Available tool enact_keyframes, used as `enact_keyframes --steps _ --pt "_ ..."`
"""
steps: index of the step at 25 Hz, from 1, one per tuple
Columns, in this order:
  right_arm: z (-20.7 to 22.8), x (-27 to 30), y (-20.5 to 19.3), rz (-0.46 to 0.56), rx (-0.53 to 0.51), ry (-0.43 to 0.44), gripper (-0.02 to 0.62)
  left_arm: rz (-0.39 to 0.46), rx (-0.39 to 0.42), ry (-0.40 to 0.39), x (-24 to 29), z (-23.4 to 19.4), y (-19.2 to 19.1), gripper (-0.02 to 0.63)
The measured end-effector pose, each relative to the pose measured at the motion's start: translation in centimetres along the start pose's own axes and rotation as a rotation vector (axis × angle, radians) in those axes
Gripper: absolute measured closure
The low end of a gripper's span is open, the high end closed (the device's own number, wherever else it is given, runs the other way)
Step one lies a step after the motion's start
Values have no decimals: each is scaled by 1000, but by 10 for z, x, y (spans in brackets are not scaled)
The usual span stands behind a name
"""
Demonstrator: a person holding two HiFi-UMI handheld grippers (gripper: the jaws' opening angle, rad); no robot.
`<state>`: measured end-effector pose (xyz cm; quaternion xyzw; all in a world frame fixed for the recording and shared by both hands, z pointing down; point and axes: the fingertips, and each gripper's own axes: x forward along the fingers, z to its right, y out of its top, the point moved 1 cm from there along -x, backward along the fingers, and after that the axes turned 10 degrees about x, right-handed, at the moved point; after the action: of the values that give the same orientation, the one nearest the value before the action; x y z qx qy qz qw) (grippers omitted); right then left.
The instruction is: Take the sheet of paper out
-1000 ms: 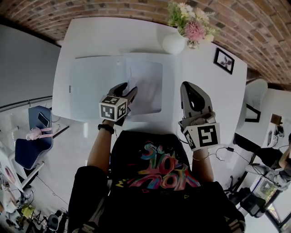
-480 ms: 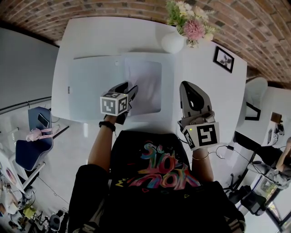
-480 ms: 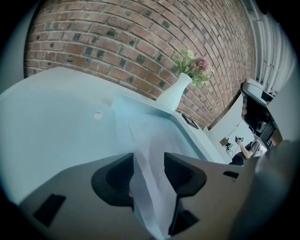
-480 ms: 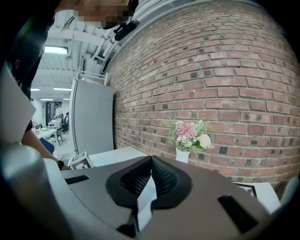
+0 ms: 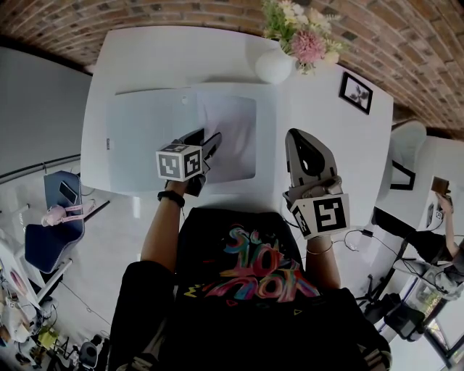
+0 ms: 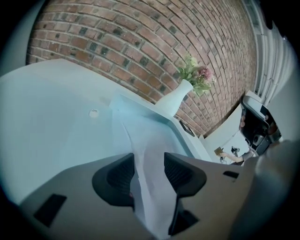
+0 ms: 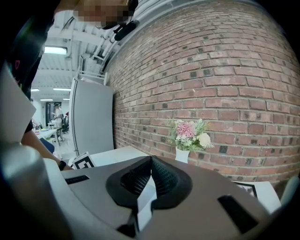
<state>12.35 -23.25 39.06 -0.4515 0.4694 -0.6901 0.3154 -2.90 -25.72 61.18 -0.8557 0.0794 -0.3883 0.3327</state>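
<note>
A pale blue folder [image 5: 145, 138] lies open on the white table [image 5: 326, 123], with a white sheet of paper [image 5: 233, 134] on its right half. My left gripper [image 5: 206, 142] is at the sheet's near left edge. In the left gripper view the sheet [image 6: 140, 140] rises off the folder [image 6: 61, 126] and runs between the jaws of the left gripper [image 6: 149, 161], which stand a little apart around it. My right gripper [image 5: 299, 138] hovers to the right of the folder. It is shut with nothing in it, and its jaws meet at the tip [image 7: 151, 160].
A white vase of flowers [image 5: 275, 67] stands at the back of the table, just behind the folder. A small framed picture [image 5: 357, 94] lies at the right. The brick wall [image 5: 217, 11] runs behind the table, and chairs and clutter stand on the floor to the left.
The left gripper's jaws have drawn closer together around the sheet's edge, and its cube has tipped up slightly. The right gripper has stayed where it was.
</note>
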Motion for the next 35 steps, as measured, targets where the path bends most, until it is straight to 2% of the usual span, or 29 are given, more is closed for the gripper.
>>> enact_keyframes --steps 6,13,16,24,32,35 --pt "-1 1 2 20 -3 9 575 31 -158 -62 -1 -3 4 399" --pt "-1 3 6 38 26 6 575 8 -215 -91 2 -4 0 405" --pt "0 2 1 14 10 12 575 -10 -220 -84 1 -8 -2 423" --pt "-1 5 1 20 21 8 575 -58 -182 -49 2 -10 -11 570" --pt "-1 3 -4 -5 0 10 575 -10 -205 -101 -5 -8 -3 583" --pt "-4 6 3 23 26 4 575 5 -218 -117 -8 -8 0 584"
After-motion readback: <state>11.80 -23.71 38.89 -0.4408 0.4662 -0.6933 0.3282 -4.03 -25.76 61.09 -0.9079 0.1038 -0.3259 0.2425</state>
